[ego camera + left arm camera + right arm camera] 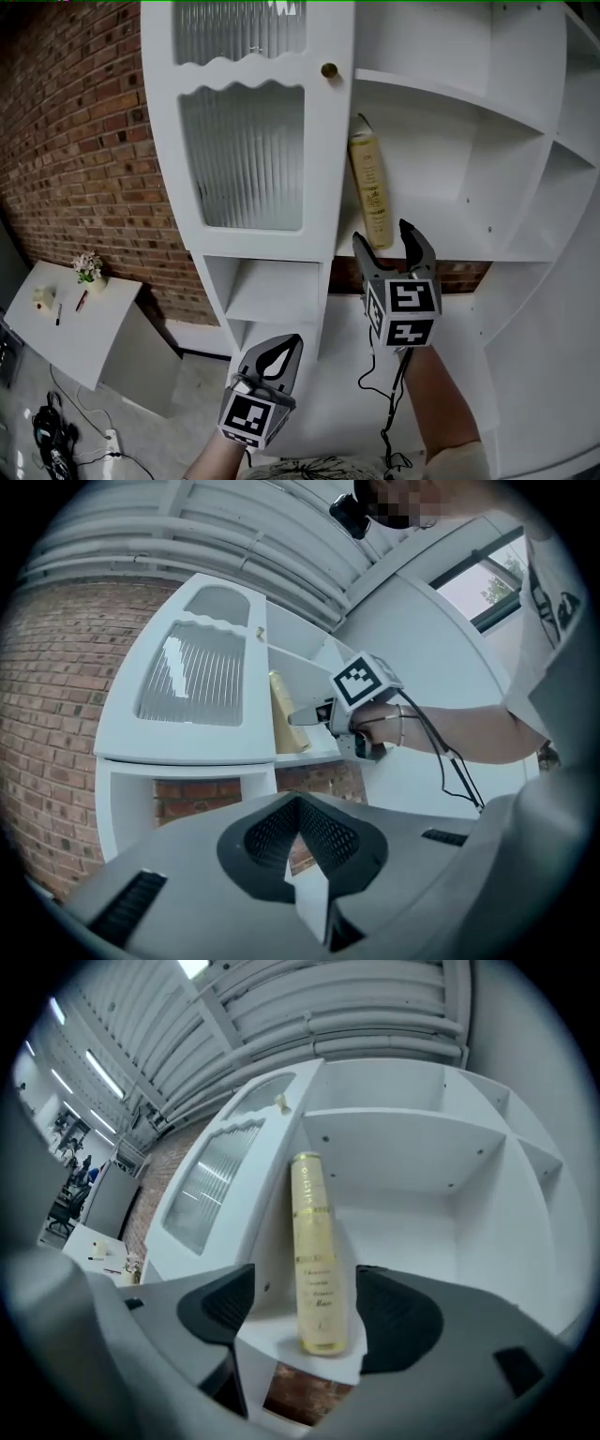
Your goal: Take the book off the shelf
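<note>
A slim cream-yellow book stands upright on the white shelf, leaning slightly left against the cabinet's side wall. My right gripper is just in front of the book's lower end, open, with a finger on either side and neither touching it. In the right gripper view the book rises between the two dark pads, with a gap on both sides. My left gripper hangs lower down in front of the cabinet, shut and empty. The left gripper view shows the book and the right gripper from below.
A white cabinet door with ribbed glass and a brass knob stands left of the book. Open white compartments lie below it, a brick wall behind. A white table with small flowers and floor cables are at lower left.
</note>
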`<state>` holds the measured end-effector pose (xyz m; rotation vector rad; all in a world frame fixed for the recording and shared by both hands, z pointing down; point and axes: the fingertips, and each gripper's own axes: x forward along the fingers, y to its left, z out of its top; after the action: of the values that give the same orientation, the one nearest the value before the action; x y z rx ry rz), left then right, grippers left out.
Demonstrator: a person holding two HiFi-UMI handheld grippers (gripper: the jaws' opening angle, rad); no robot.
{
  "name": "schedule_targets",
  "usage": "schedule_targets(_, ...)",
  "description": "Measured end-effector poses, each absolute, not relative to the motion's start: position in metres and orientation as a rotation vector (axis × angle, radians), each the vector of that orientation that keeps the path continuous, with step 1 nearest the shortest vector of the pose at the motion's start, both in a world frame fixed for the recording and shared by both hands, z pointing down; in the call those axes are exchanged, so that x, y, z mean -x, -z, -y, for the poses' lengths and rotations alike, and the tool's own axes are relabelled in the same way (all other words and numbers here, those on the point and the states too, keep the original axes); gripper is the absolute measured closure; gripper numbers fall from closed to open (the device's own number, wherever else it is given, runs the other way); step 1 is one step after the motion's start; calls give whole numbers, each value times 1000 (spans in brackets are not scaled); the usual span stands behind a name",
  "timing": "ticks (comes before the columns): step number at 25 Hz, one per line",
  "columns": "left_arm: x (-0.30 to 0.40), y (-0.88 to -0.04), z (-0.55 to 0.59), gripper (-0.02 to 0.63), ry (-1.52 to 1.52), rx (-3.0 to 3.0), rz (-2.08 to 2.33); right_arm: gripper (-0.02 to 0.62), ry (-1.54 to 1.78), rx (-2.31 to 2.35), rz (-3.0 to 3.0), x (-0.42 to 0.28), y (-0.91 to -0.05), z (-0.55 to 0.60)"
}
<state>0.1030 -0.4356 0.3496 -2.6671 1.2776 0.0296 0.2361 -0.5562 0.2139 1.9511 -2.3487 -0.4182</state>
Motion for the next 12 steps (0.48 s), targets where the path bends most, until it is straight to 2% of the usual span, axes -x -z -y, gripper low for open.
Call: schedule_targets(12, -89, -361, 457, 594, 2, 2665, -1319, 209, 275, -1921, 2275, -234, -185, 646)
